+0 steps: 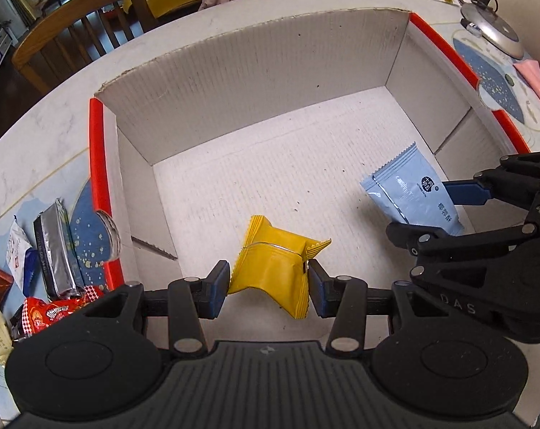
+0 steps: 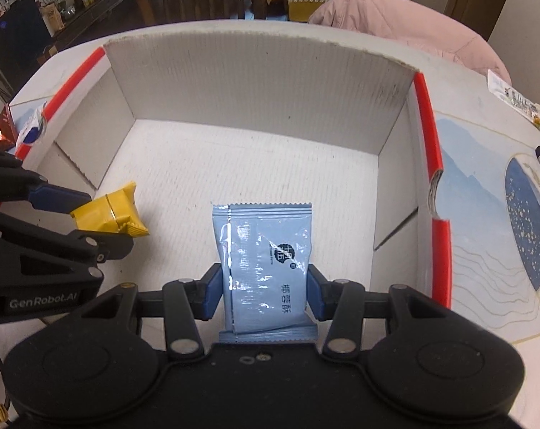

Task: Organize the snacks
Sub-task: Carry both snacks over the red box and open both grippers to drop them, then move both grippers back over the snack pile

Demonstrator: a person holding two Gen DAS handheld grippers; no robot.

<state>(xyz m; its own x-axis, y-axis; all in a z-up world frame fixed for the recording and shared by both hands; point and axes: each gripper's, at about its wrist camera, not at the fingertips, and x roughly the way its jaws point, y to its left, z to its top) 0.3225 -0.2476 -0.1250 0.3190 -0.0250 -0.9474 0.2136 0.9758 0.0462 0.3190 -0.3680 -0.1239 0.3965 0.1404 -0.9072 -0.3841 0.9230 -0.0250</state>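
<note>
Left wrist view: our left gripper clamps yellow snack, right gripper clamps blue packet, both over cardboard box floor. Placing step; next we release.

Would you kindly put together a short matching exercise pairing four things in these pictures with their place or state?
Things:
1. yellow packet
2. light blue packet
3. cardboard box
4. silver packet

Places or states:
A. on the table outside the box, beside its left wall
B. clamped in the right gripper
C. open-topped, with red-edged side walls
D. clamped in the left gripper

Pairs: 1-D, 2-B, 3-C, 4-A
</note>
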